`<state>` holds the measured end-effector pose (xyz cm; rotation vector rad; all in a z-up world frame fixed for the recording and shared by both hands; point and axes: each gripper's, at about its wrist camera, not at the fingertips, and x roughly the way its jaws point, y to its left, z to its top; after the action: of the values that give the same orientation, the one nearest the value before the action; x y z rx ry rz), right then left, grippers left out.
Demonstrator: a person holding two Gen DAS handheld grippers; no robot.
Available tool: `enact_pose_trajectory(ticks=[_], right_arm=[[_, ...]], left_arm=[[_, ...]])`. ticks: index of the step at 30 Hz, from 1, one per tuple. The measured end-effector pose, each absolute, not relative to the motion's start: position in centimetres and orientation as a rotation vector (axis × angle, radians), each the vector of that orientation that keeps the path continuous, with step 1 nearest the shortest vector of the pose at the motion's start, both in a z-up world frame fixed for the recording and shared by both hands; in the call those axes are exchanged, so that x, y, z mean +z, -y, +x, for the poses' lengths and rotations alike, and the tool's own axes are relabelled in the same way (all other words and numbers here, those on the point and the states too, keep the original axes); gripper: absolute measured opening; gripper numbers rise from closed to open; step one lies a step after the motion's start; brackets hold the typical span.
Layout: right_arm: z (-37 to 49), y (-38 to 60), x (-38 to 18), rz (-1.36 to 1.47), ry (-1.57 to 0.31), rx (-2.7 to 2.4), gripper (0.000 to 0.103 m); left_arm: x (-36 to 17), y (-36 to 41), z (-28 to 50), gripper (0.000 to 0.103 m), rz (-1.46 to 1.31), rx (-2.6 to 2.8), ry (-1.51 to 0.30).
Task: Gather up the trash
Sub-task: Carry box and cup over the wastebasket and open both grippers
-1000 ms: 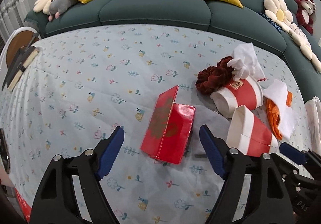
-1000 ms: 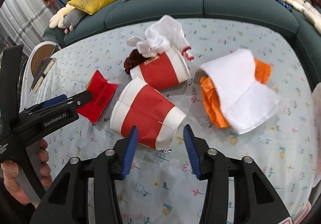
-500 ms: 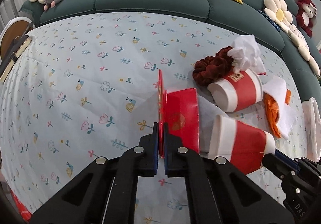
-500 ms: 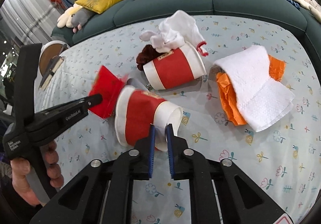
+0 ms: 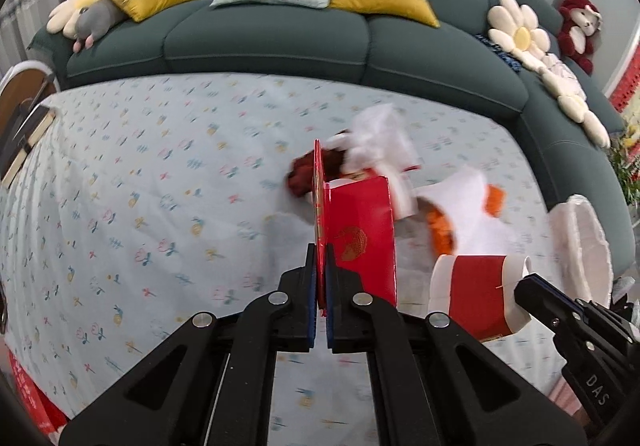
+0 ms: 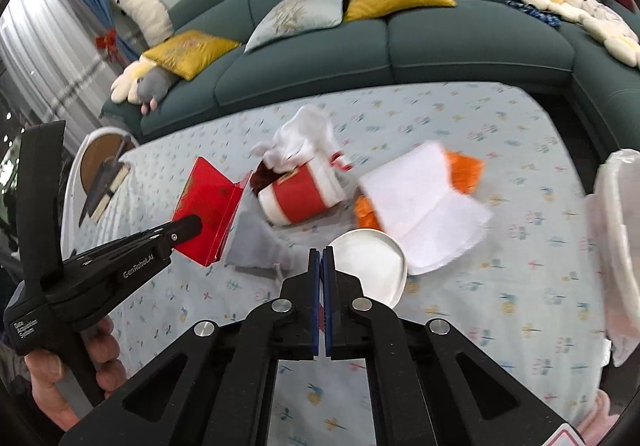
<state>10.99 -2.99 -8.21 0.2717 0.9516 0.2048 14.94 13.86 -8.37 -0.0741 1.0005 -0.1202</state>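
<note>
Across the upper band of both views: a teal sofa (image 5: 280, 42) with cushions and soft toys. Not part of the job.

Below it, filling the middle of both views: the tabletop (image 5: 140, 186) under a flower-print cloth, with the trash gathered right of centre.

At the right edge of both views: a white bag-like receptacle (image 6: 616, 246). Judged the likely destination for the trash. Mouth not clearly visible.

Centre of the left view: a red folding box (image 5: 360, 230), raised clear of the cloth, one flap standing edge-on to the lens. Held by that flap because the thin card gives a flat bite.

Right of centre in the right view: a white paper towel (image 6: 420, 202) over an orange wrapper (image 6: 464, 170), lying on the cloth, not yet collected.

Lower right of the left view: a red-and-white paper cup (image 5: 476, 290) on its side and apparently lifted. Pinched through the wall at one end, the round end facing the right lens.

Centre of the right view: a second cup (image 6: 304, 190) lying on the cloth with white tissue (image 6: 300, 138) at its mouth, beside a dark red fabric scrap (image 5: 300, 174).

Left tongs (image 5: 321, 258): closed flat on the box flap.

Right tongs (image 6: 321, 258): closed on the cup wall.

Judgement: both hands loaded at once to save a trip. Thin cup wall liable to crush or slip.
</note>
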Motion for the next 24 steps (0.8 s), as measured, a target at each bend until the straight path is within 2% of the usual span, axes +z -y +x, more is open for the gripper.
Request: enact_pose_trajectory(ticks=[24], right_arm=[[3.7,22.9,-1.0,0.352,-0.725,-0.044,0.002]], left_arm=[[-1.4,7.2,10.6,0.003,0.090,-0.392,-0.902]])
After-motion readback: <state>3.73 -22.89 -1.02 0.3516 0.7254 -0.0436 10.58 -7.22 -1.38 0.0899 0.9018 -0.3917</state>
